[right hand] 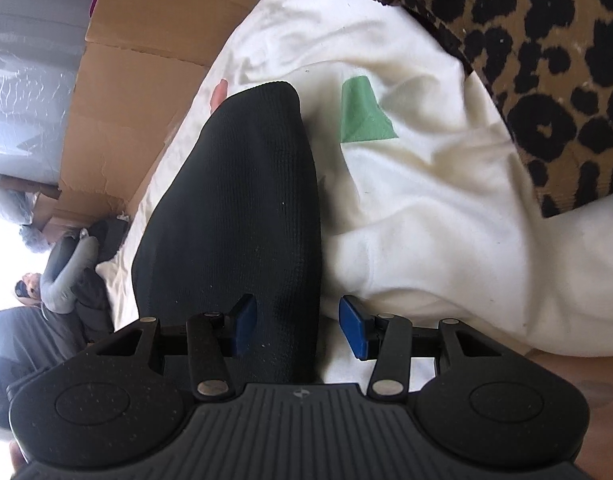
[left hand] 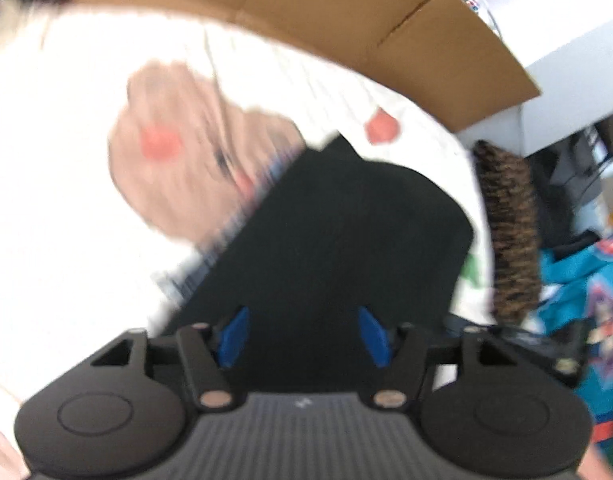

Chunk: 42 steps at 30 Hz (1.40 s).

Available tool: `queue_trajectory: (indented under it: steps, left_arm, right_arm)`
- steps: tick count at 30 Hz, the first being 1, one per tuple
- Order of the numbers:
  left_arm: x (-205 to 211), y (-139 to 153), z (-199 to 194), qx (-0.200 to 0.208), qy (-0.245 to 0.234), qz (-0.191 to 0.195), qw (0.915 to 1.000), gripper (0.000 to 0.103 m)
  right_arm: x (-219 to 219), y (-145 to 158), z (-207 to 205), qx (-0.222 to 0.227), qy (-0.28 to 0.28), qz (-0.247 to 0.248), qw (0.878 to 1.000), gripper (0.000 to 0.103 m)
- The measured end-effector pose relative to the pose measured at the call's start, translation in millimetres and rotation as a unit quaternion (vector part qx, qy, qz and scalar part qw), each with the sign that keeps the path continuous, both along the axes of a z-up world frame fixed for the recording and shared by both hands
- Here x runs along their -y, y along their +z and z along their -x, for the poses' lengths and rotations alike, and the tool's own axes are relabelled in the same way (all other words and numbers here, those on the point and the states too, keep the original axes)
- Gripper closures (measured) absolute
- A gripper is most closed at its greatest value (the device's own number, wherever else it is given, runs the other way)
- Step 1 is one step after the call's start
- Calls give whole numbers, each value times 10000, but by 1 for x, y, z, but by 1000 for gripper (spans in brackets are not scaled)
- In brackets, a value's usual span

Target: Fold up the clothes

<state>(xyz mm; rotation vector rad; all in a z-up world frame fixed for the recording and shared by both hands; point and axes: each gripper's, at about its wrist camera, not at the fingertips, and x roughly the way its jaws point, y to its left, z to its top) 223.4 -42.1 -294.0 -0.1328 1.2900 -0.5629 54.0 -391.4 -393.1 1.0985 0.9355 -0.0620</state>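
A black knit garment lies on a white printed cloth that covers the surface beneath; whether that surface is a bed or something else cannot be told. In the right wrist view the black piece reads as a long, narrow, rounded-ended shape with smooth edges, which could be a piece already doubled over or one simply lying in a strip; its near end runs under the camera and is hidden. In the left wrist view, which is smeared by motion blur, the same black garment shows as a broader dark slab with a striped edge along the side away from the brown patterned fabric. The right tongs are spread, one blue finger over the black garment and the other just beside it over the white cloth, pinching nothing visible. The left tongs are also spread, both blue fingers above the black garment with fabric between them but not clamped. Beyond the black garment, a leopard-print fabric lies at the far edge of the white cloth, a cardboard box stands on the opposite side, and a teal patterned garment sits past the leopard piece. As a judgement, the scene fits either a garment laid out flat for folding or one partly folded and being released; the pictures do not settle which, and other pieces nearby look unfolded.
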Motion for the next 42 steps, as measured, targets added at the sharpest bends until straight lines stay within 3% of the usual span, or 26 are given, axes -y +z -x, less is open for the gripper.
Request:
queue_trajectory:
  steps: [3,12,18,22,28,35,37,39,42]
  left_arm:
    - [10,7,-20,332,-209,-150,9991,30]
    - [27,-2,-58,378,-704,-265,9965,22]
    - [40,-26,-77,163,-1001,185,9947,21]
    - [38,-43,-85,-180,-910,531,9943,19]
    - [40,-63,-81,-395,-1241,590,9897,20]
    - [37,-83,-88,-561,-1069,1063,9870,26]
    - [37,-84,-90,-608,-1065,1124,9861,30]
    - [37,-86,-91,-665,-1066,1143,9855,40]
    - [35,-87,-92,-749,-1055,1180,9845,52]
  right_arm:
    - [1,-4,-1,58,-63,-109,9999,51]
    - [-1,-11,-7,170,-75,-300,9994,52]
    - [-1,-14,-12,205,-158,-380,9989,55]
    - [-1,-17,-10,243,-225,-487,9983,55]
    - [-6,-23,-18,336,-184,-663,9971,55]
    - [-12,-25,-31,354,-95,-720,9967,55]
    - [-13,-24,-32,368,-99,-727,9966,66]
    - [-13,-26,-31,325,-116,-817,9961,90]
    - [-13,-27,-26,381,-237,-932,9946,94]
